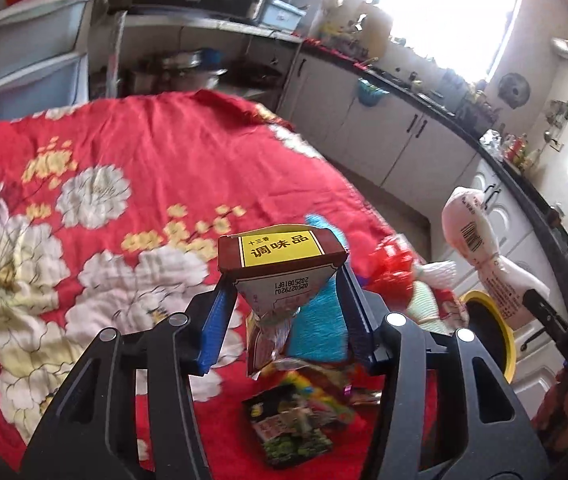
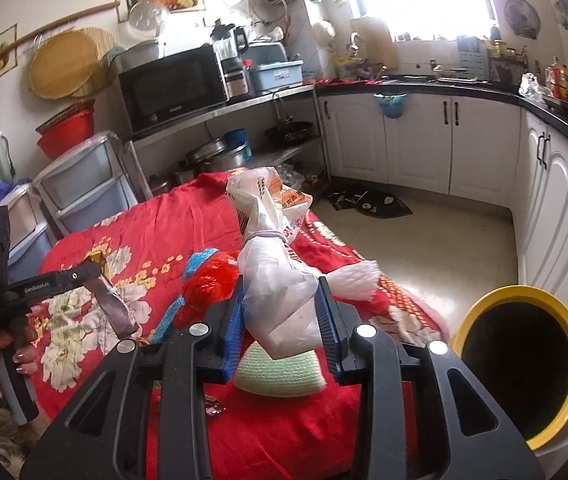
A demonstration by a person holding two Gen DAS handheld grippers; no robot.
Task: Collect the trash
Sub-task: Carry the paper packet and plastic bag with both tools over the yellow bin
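Note:
My left gripper (image 1: 284, 296) is shut on a crushed brown seasoning box (image 1: 280, 252) with a yellow label, held above the red floral tablecloth (image 1: 124, 160). From the right wrist view the same box (image 2: 112, 304) hangs at the far left. A white plastic bag (image 2: 272, 248), tied with a purple band, stands up between the blue pads of my right gripper (image 2: 280, 308), which is shut on it. In the left wrist view that bag (image 1: 472, 232) shows at the right. A black bin with a yellow rim (image 2: 480, 304) stands right of the table, its mouth open toward me.
On the cloth lie a red plastic bag (image 2: 208, 284), a pale green sponge (image 2: 280, 372), a turquoise cloth (image 1: 316, 320) and colourful snack wrappers (image 1: 292, 420). White kitchen cabinets (image 2: 416, 148) run along the far and right walls. Plastic drawers (image 2: 84, 188) stand left of the table.

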